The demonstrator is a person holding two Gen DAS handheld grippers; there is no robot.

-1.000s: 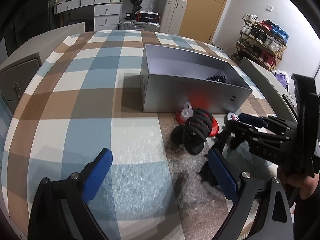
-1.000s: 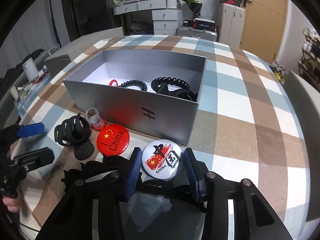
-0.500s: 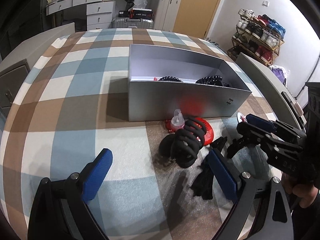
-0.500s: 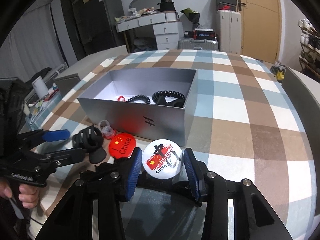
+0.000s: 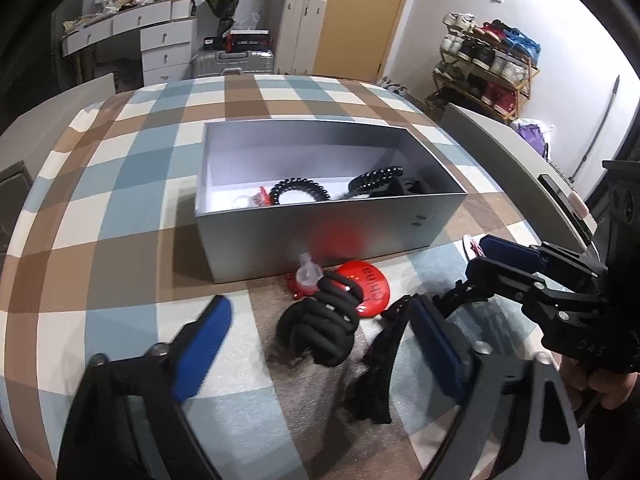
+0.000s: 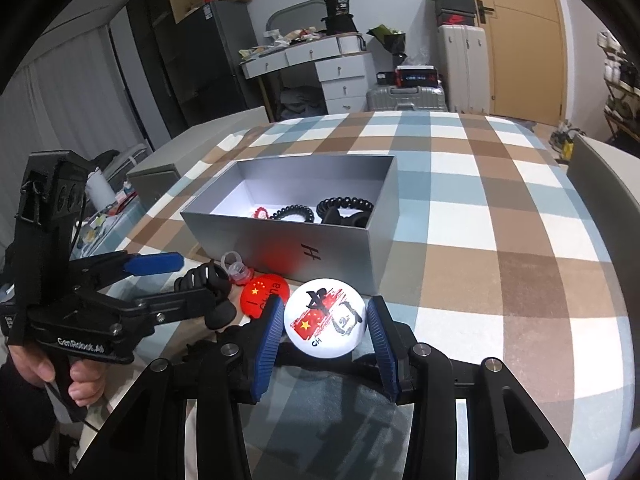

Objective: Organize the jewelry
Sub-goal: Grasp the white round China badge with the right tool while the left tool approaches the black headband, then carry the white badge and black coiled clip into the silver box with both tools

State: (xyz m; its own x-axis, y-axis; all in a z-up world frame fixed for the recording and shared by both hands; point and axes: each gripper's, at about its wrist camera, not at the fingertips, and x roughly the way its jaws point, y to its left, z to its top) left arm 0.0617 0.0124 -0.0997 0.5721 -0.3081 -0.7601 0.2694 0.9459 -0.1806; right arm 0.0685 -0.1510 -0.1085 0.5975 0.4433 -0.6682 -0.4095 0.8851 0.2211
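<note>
We have two black coil hair ties (image 5: 300,194) in the grey cardboard box (image 5: 320,236); our right gripper (image 6: 325,330) holds the round white badge (image 6: 324,322), our left gripper (image 5: 316,330), its jaws just closing, stands wide around the black hair claw (image 5: 324,330), and the round red badge (image 5: 370,294) waits.

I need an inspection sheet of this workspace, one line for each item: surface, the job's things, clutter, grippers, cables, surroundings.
Surface: checked tablecloth, blue, brown and white.
Job's things: open grey box with coiled hair ties inside. In front of it lie a red badge, a black hair claw, a small clear ring and a black fabric piece.
Clutter: nothing seen on the cloth.
Grippers: right gripper shut on the white badge, lifted off the table. Left gripper open, its jaws just closing, around the hair claw without touching it.
Cables: a thin one below the left hand.
Surroundings: drawer desk, suitcase, door, shoe rack.
</note>
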